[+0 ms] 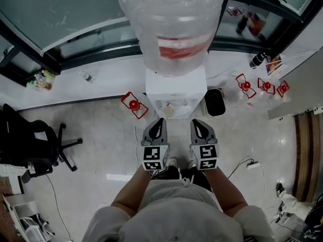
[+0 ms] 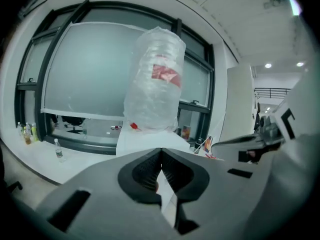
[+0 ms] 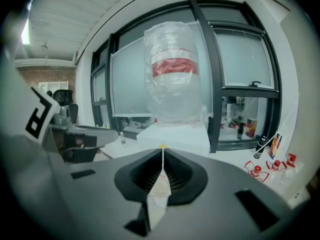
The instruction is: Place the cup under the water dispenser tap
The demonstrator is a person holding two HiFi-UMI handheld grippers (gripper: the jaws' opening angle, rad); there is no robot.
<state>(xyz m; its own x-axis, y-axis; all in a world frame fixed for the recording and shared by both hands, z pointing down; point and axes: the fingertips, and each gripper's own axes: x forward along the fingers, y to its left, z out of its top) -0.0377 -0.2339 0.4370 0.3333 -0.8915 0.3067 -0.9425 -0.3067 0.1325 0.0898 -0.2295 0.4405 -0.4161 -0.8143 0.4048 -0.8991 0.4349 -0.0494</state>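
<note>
In the recess of the water dispenser, a pale cup seems to sit, though the tap itself can't be made out from above. Just short of it, the left tongs are pressed together on nothing, and the right tongs are pressed together too, both empty. The risk as I see it: the cup is light and close to both tips, so a forward nudge could tip it. If it's off-centre, water would miss. The big bottle looms overhead.
</note>
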